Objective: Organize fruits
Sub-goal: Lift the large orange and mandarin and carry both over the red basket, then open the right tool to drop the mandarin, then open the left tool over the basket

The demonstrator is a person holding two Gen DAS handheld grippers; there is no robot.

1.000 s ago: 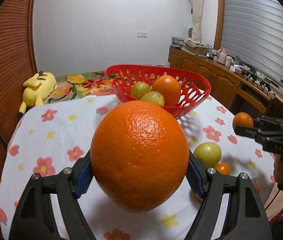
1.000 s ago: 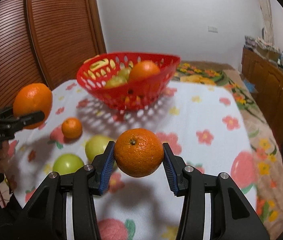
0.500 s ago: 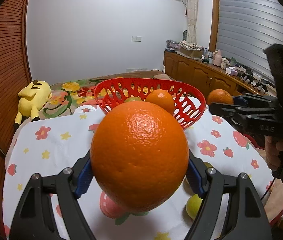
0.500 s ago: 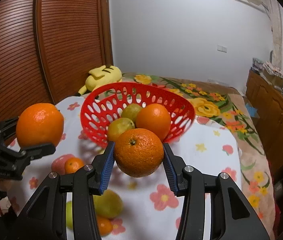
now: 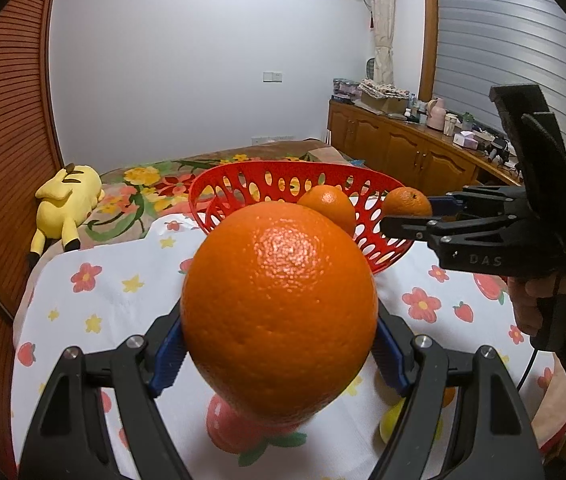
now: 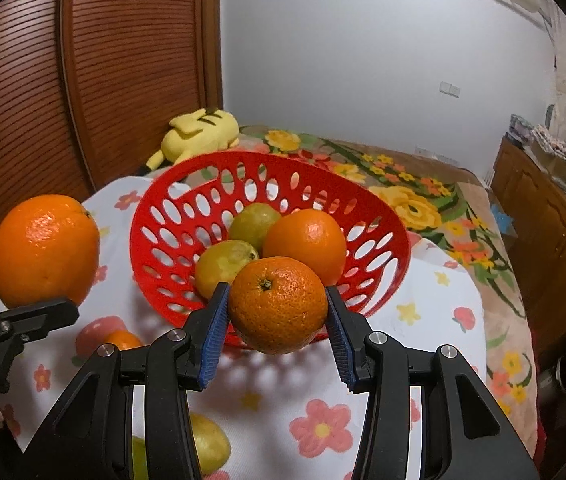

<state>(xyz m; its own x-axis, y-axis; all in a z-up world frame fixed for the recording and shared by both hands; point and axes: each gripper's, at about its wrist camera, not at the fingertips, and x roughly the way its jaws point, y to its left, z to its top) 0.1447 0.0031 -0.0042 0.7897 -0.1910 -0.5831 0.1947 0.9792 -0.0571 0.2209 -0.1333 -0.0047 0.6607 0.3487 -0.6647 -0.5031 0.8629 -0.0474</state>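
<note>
Floral tablecloth (image 6: pixel 423 360) spreads under both of my tongs, with a flowered bedspread (image 6: pixel 415 204) and a yellow plush toy (image 6: pixel 203 132) beyond it against the slatted wooden wall.

Ahead of both tongs sits the red perforated basket (image 6: pixel 171 216), and I count three fruits in it already: one orange (image 6: pixel 307 240) and two yellow-green citrus (image 6: pixel 223 264), so the sorting looks partly done.

My left gripper (image 5: pixel 279 344) is pinching a large orange (image 5: pixel 279 312) between its blue pads, held off the cloth on the near side of the basket. My right gripper (image 6: pixel 277 320) is pinching a small tangerine (image 6: pixel 277 304) just in front of the basket's near rim. From the left camera the right tongs appear with that tangerine at the basket's right edge.

Left to do, as I judge it: drop both held fruits in, then fetch the loose ones below the tongs: a small orange fruit (image 6: pixel 121 340) and yellow-green ones (image 6: pixel 207 444) lying on the cloth.

Against a second ago, the basket now looms nearer and higher in both views. The right tongs have closed in most, from mid-table to the rim; the left has crept forward only a little. Neither grip has changed.
</note>
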